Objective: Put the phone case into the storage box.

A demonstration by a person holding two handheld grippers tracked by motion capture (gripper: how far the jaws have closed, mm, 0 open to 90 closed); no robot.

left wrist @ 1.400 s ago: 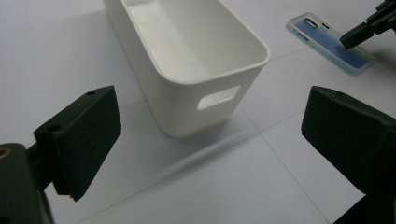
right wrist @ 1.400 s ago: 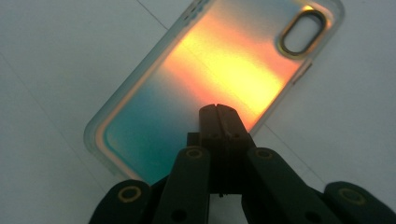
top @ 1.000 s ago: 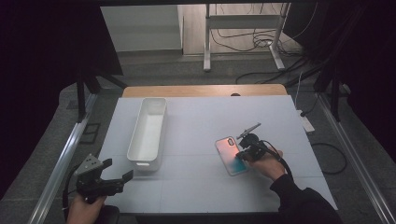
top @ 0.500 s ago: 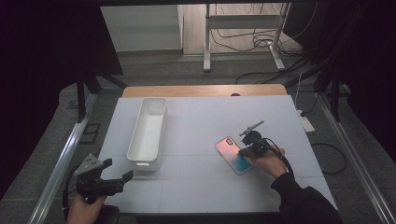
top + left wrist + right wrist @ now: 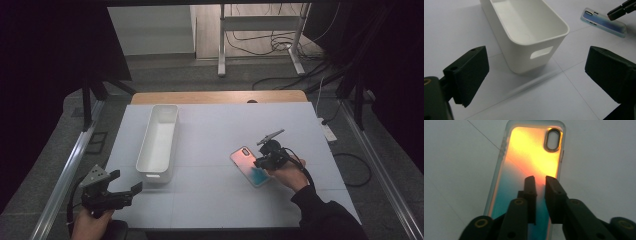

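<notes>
The thin phone case point(image 5: 524, 170) — translucent plastic, orange fading to teal, with an oval camera cut-out — lies flat on the white desk point(image 5: 210, 200), to the right of the long white plastic bin point(image 5: 159, 142) and well apart from it. The right tongs point(image 5: 539, 178) hover right over its lower half, tips aimed at its face. Their jaws have just been opening, and now stand a narrow slit apart with nothing pinched between them; the case is free.

The risk starts with how the case lies. It is flat, so there is no edge standing up for the pads to bite. If the right tongs close from above at this narrow gap, they will likely skid over the glossy back and push the case along the desk — away from the bin rather than toward it. Gripping one long rim alone could flex the soft shell, and it may spring out partway through a lift. A tilt or a slide to the desk edge looks like the safer start.

The left tongs point(image 5: 534, 75) wait near the bin's handled end, jaws spread wide and empty. A careless forward move there could knock the light bin askew.
</notes>
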